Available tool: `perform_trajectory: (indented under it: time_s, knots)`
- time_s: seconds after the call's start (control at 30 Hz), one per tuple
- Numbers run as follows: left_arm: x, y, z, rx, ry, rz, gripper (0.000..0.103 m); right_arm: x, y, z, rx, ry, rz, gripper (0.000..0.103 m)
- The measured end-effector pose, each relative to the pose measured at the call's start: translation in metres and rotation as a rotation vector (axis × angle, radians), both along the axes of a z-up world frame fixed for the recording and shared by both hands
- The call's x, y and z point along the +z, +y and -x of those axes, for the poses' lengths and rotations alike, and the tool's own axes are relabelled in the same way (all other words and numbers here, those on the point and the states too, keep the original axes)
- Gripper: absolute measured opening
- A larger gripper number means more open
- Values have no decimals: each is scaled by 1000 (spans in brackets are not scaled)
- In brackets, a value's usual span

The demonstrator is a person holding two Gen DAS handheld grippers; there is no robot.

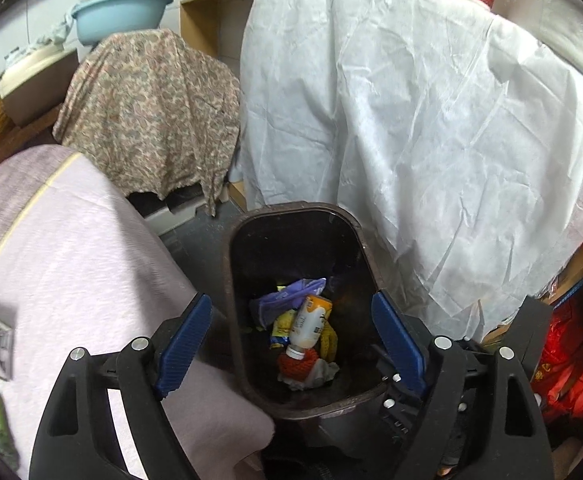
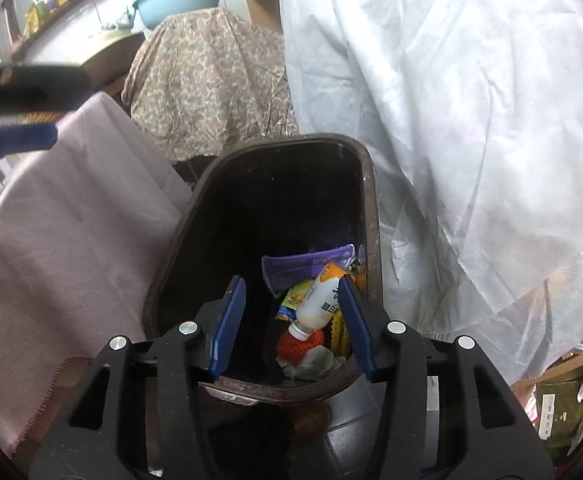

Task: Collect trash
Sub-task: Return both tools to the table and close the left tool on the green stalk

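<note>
Status: the dark bin (image 1: pixel 355 240) already contains collected trash. At its bottom lie a white-and-orange bottle (image 1: pixel 311 326) with its cap end down, a purple wrapper (image 1: pixel 287 300) behind the bottle, yellow packets (image 1: pixel 281 330) beside it, and a red knitted item (image 1: pixel 299 362) on crumpled grey paper (image 1: pixel 319 374) under the cap. Judged from this, several deposits are complete. Whether more trash remains outside the bin cannot be determined (only a small green scrap (image 1: pixel 3 428) shows on the pink cloth (image 1: pixel 71 264) left of the bin).

Left gripper (image 1: pixel 291 344): above the bin opening, jaws spread wide, holding nothing and touching nothing.

Right gripper (image 2: pixel 291 324): above the near rim of the bin, jaws parted moderately, nothing between them; the bottle lies below, inside the bin.
</note>
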State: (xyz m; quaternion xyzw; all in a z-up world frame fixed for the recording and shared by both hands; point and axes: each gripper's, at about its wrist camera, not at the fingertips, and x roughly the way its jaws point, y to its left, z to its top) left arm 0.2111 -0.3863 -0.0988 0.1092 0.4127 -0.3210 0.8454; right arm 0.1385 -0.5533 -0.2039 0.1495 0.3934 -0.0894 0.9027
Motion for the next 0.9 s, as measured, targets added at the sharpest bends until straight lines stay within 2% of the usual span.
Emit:
perform_trajectory:
  time_s: [0.1,0.13,0.17,0.37,0.5,0.6,0.7,0.77,0.9]
  knots:
    - [12,18,7,-3,-25,18,85,12,5,4,1,-24,6,55]
    - [15,24,9,-2,-31,23,86,15,7,5,1,-30,13,63]
    - [20,32,11,2,-38,31,87,20,9,7,0,-39,23,68]
    - [45,91,26,30,-87,67,93,45,29,14,32,-84,16,68]
    - [49,135,38,56,-112,75,95,64,51,13,79,-112,19,68]
    - [44,167,42,97,-119,55,95,77,70,12,120,-133,14,68]
    - [34,197,40,140,-120,3,94,88,88,12,156,-148,12,69]
    - [29,213,38,154,-116,-25,88,95,102,15,180,-159,13,75]
    - [18,234,29,157,-90,-77,74,105,123,17,222,-170,20,75]
